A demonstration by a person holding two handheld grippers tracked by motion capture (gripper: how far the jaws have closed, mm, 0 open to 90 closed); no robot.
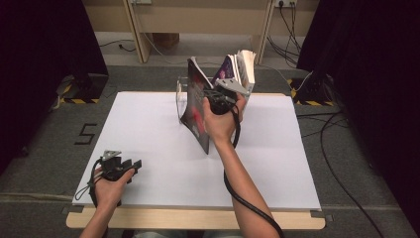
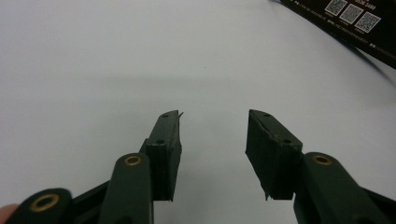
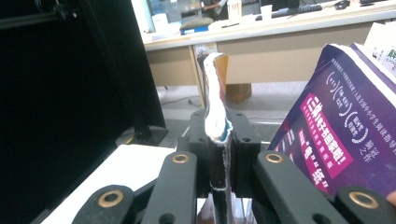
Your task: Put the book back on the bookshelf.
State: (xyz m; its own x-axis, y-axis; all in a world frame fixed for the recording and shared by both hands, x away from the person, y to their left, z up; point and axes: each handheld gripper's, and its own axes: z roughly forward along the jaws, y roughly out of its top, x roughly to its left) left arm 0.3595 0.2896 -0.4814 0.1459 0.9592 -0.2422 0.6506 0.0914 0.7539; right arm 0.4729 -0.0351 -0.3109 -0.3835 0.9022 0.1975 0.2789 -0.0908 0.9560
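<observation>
In the left gripper view, a dark book cover (image 2: 355, 28) at the upper right is cut off by the top and right edges, its small print too fine to read. In the right gripper view, the thin book (image 3: 215, 116) is hidden below by the black fingers (image 3: 243, 154), and the purple book (image 3: 345, 135) is cropped at the right edge.

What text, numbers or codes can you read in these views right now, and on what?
"5": black mark on the grey floor left of the table.
White and pink Chinese print: purple book cover, too blurred to quote.
Three QR codes, small print: dark cover, unreadable.
</observation>
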